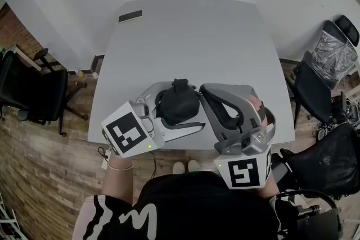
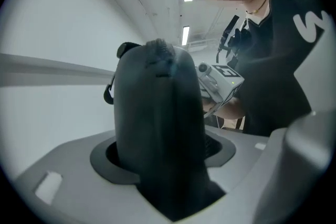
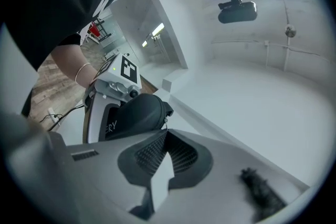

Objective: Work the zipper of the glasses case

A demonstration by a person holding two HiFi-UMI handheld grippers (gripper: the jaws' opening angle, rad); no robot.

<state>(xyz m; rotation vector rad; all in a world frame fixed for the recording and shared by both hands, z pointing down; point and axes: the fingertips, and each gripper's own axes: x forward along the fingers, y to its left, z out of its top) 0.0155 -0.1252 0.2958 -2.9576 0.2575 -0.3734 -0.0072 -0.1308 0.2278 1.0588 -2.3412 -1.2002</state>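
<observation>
The black glasses case (image 1: 177, 103) stands just above the grey table (image 1: 191, 36) near its front edge, with my left gripper (image 1: 181, 107) shut on it. In the left gripper view the case (image 2: 157, 113) fills the space between the two pads of the left gripper (image 2: 163, 168). My right gripper (image 1: 205, 90) reaches in from the right, its tips against the case's upper right side. In the right gripper view the right gripper (image 3: 167, 134) has its ribbed pads meeting at the tips. The case (image 3: 137, 113) lies just beyond them. A small zipper pull (image 3: 165, 121) hangs right at the tips; whether it is pinched I cannot tell.
A small dark flat object (image 1: 130, 16) lies at the table's far left corner. Black office chairs stand on the floor to the left (image 1: 34, 93) and to the right (image 1: 315, 87). The person's torso is close to the table's front edge.
</observation>
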